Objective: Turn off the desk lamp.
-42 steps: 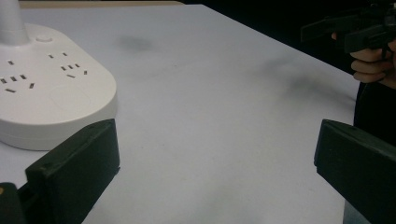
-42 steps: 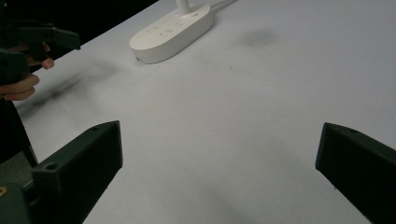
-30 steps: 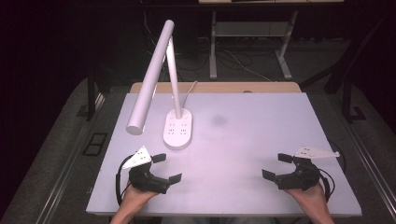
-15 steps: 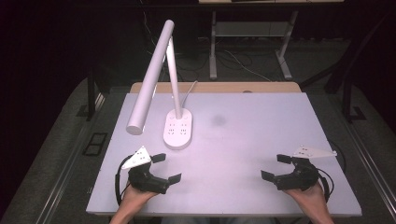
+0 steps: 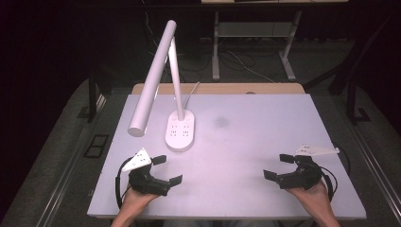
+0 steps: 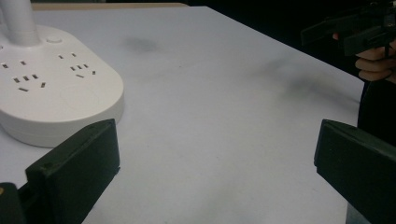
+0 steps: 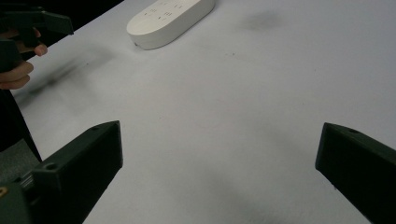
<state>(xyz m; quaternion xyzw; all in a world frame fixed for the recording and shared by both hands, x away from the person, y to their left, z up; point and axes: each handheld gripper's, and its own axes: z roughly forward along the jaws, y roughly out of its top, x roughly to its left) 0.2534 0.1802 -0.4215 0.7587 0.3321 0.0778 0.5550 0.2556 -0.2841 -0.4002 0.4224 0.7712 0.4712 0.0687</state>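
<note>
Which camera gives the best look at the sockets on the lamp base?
The left gripper view: the lamp base is close, so its socket slots read clearly. The high view shows the whole base but the slots are tiny. The right gripper view shows the base far off, cut by the frame edge.

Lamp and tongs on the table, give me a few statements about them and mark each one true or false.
1. Both tongs are open. True: the left tongs and right tongs stand with jaws wide apart.
2. The left tongs grip the lamp. False: they hold nothing and sit apart from its base.
3. The lamp's base has socket holes. True: slots show on top in the left gripper view.
4. The lamp stands nearer the right tongs. False: it is on the left half of the table.
5. A dark smudge marks the table right of the base. True.
</note>
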